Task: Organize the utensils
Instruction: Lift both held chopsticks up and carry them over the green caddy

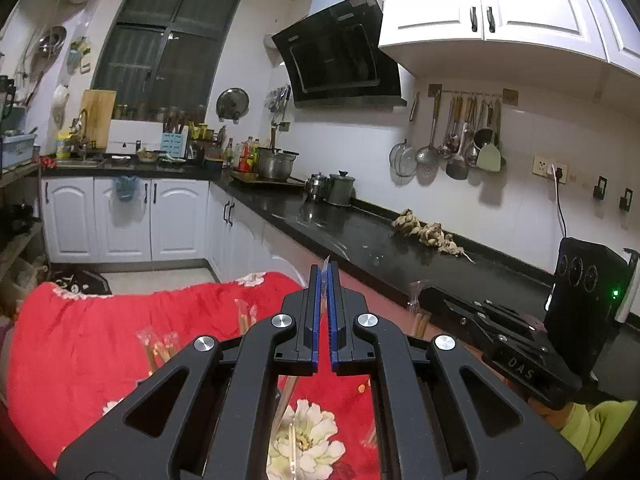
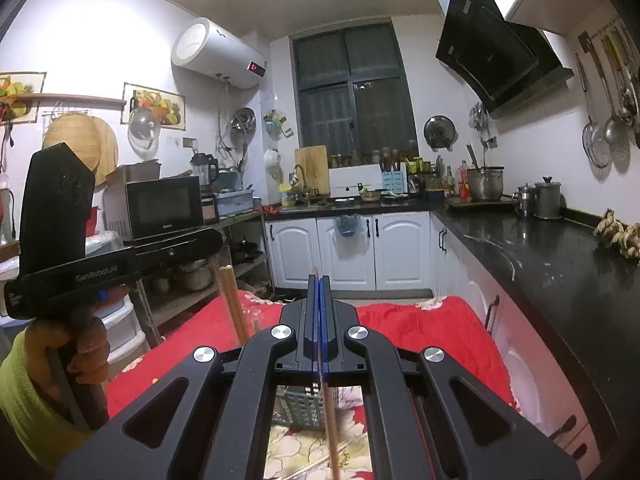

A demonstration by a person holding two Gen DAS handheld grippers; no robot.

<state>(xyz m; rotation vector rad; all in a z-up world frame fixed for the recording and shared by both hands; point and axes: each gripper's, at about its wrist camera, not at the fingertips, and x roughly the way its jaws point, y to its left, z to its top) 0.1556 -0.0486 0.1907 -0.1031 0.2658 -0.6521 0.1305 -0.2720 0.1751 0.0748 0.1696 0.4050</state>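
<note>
My left gripper (image 1: 325,270) is shut on the clear wrapper (image 1: 326,261) of a chopstick pair (image 2: 233,300) that hangs below it. A hand in a yellow-green sleeve (image 2: 24,396) carries this left gripper (image 2: 218,238). My right gripper (image 2: 318,280) is shut on thin brown chopsticks (image 2: 330,420) that slope down under the jaws. Over at the right, the right gripper (image 1: 430,294) shows them as wrapped chopsticks (image 1: 419,312). Both are raised over a red floral cloth (image 1: 100,340). Several wrapped chopsticks (image 1: 160,346) lie on it. A grey-green slotted basket (image 2: 304,406) stands on the cloth (image 2: 420,332) below the right gripper.
A black countertop (image 1: 360,236) runs along the right with ginger roots (image 1: 428,234), a kettle and a canister (image 1: 340,190). Ladles and spatulas hang on a wall rail (image 1: 464,136). A microwave (image 2: 160,206) sits on shelves to the left. White cabinets (image 2: 352,248) stand ahead.
</note>
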